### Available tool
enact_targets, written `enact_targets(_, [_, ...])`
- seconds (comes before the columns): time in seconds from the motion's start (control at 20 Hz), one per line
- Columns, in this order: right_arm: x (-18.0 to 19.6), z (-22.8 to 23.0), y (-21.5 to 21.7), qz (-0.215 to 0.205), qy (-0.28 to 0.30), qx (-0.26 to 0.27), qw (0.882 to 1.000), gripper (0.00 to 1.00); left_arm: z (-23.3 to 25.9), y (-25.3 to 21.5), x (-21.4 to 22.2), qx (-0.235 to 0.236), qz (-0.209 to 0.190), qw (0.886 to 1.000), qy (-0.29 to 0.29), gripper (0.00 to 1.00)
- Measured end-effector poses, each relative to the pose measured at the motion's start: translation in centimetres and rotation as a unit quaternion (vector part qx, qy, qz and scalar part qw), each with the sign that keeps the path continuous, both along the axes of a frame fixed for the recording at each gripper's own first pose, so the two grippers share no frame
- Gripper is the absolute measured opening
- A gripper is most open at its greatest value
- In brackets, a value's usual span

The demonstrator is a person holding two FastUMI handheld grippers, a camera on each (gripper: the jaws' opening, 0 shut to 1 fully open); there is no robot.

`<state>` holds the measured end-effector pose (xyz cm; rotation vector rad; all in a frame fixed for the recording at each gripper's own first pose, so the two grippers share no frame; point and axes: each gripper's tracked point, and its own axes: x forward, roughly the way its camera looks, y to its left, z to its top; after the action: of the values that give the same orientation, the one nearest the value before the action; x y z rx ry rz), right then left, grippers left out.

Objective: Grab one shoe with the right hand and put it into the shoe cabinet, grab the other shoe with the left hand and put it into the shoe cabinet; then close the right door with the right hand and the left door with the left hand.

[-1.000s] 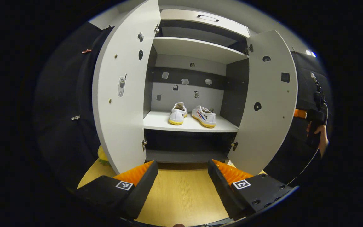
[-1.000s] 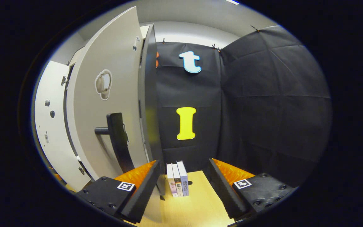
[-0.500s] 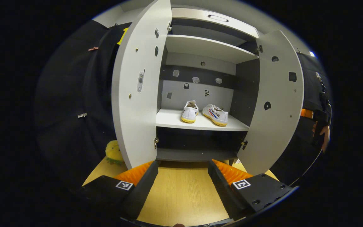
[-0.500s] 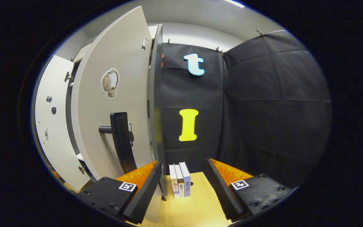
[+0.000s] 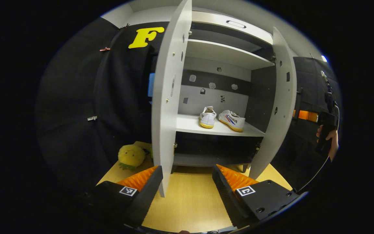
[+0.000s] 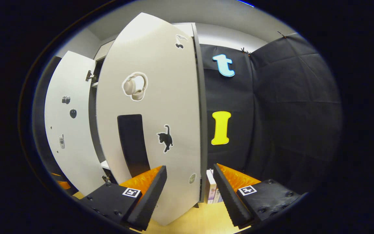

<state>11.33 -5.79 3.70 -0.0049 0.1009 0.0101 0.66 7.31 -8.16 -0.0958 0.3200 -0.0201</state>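
Note:
Two white shoes (image 5: pixel 207 117) (image 5: pixel 232 120) stand side by side on the middle shelf of the grey shoe cabinet (image 5: pixel 219 130). Both doors stand open. In the left gripper view the left door (image 5: pixel 167 97) is nearly edge-on, just beyond my open left gripper (image 5: pixel 187 185), and the right door (image 5: pixel 282 97) shows a narrow inner face. My right gripper (image 6: pixel 190 188) is open and faces the right door's outer side (image 6: pixel 164 97) close up, near its black handle (image 6: pixel 133 143). The door's lower edge sits between the fingers; contact cannot be told. The right gripper (image 5: pixel 326 126), in a hand, also shows far right.
A yellow plush toy (image 5: pixel 131 156) lies on the wooden floor (image 5: pixel 190 201) left of the cabinet. A few books (image 6: pixel 213 191) stand behind the right door against the black cloth wall. The left door's inner face (image 6: pixel 67 130) shows beyond the right door.
My left gripper has shifted left, so the left door turned edge-on and the plush toy came into view. The right door now faces my right gripper squarely and looks swung inward.

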Motion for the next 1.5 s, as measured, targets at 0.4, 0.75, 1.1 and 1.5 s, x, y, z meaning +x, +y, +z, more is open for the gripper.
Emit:
enact_targets(0.4, [-1.9, -3.6, 5.7, 0.007, 0.021, 0.029, 0.999, 0.98, 0.9, 7.5, -1.7, 0.002, 0.053, 0.998, -0.015, 0.95])
enact_targets(0.75, [-5.9, -6.5, 6.5, -0.011, 0.038, 0.021, 0.999, 0.98, 3.8, 16.0, -1.8, 0.028, 0.108, 0.993, -0.045, 0.95])
enact_targets(1.1, [-10.0, -10.3, 7.9, -0.008, 0.079, 0.009, 0.997, 0.98, 9.4, 20.5, 3.6, 0.011, 0.108, 0.991, -0.083, 0.95])
enact_targets(1.5, [-13.9, -12.5, 7.7, -0.009, 0.107, 0.023, 0.994, 0.98, 13.5, 18.3, 10.3, 0.03, 0.077, 0.991, -0.107, 0.95])
